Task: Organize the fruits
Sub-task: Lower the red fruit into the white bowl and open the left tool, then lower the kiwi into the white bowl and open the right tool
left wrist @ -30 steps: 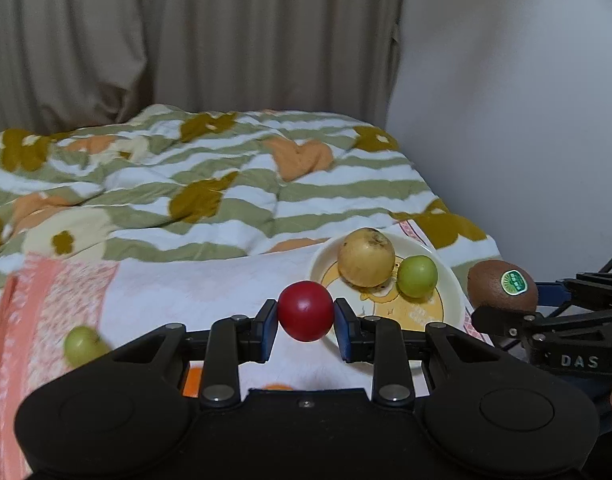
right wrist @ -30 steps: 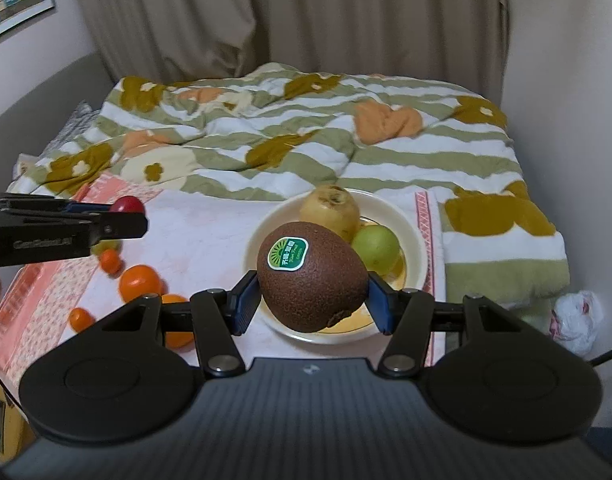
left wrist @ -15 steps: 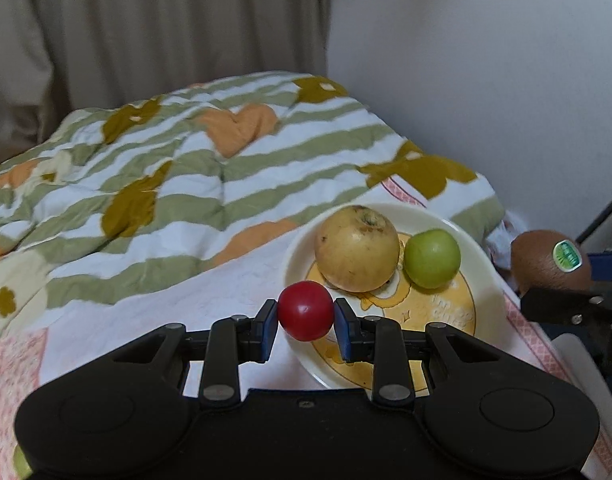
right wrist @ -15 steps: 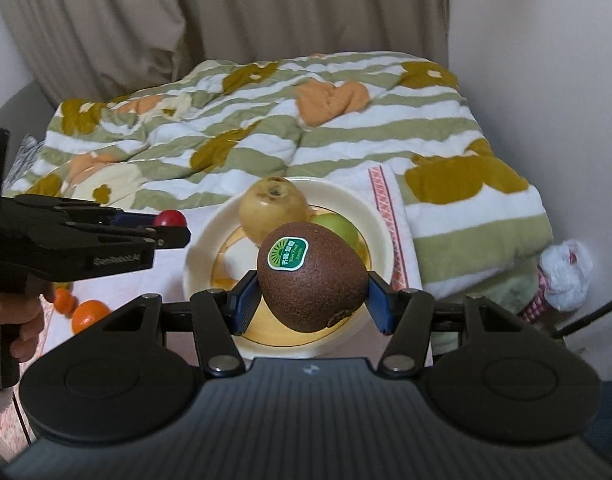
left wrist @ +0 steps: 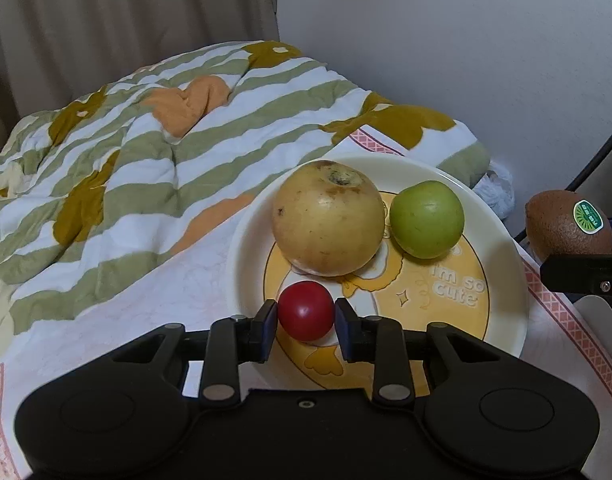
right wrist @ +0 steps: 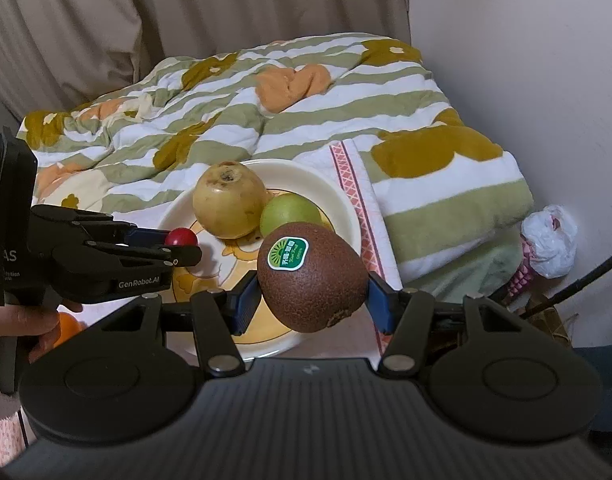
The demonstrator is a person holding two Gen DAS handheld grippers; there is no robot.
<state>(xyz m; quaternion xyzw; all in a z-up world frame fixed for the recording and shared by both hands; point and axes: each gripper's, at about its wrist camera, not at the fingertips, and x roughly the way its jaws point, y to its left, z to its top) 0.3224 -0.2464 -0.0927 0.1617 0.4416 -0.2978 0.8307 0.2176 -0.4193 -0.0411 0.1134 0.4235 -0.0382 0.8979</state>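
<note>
Holding a small, glossy red fruit (left wrist: pixel 305 311), round and smooth like a cherry tomato, the left gripper (left wrist: pixel 305 326) hung over the near part of the plate (left wrist: pixel 506 280); whether the fruit touched the plate could not be told. Its fingers (left wrist: pixel 266 330) were closed narrowly on the fruit's two sides.

Kiwi (right wrist: pixel 312 276): brown, fuzzy, egg-shaped, bearing a green and white oval sticker on its upper face. Clenched between the blue-padded fingers (right wrist: pixel 244 306) of the right gripper (right wrist: pixel 312 306), which stood moderately spread to take its width. It was carried above the plate's near right rim, as the right wrist view showed.

Plate: cream, round, shallow, with a yellow centre and the printed words "im so cute"; it rested on a white cloth with a pink patterned border (left wrist: pixel 562 312).

Contents of plate:
- one large pale yellow round fruit (left wrist: pixel 328 218), dark calyx scar on top, toward the far side;
- one smaller green round fruit (left wrist: pixel 426 219), just beside the yellow one on its right, apparently touching it.

Beyond the plate lay a quilt (left wrist: pixel 166 128) striped green and white with mustard and orange patches. An orange fruit (right wrist: pixel 68 326) showed partly below the left gripper in the right wrist view.
</note>
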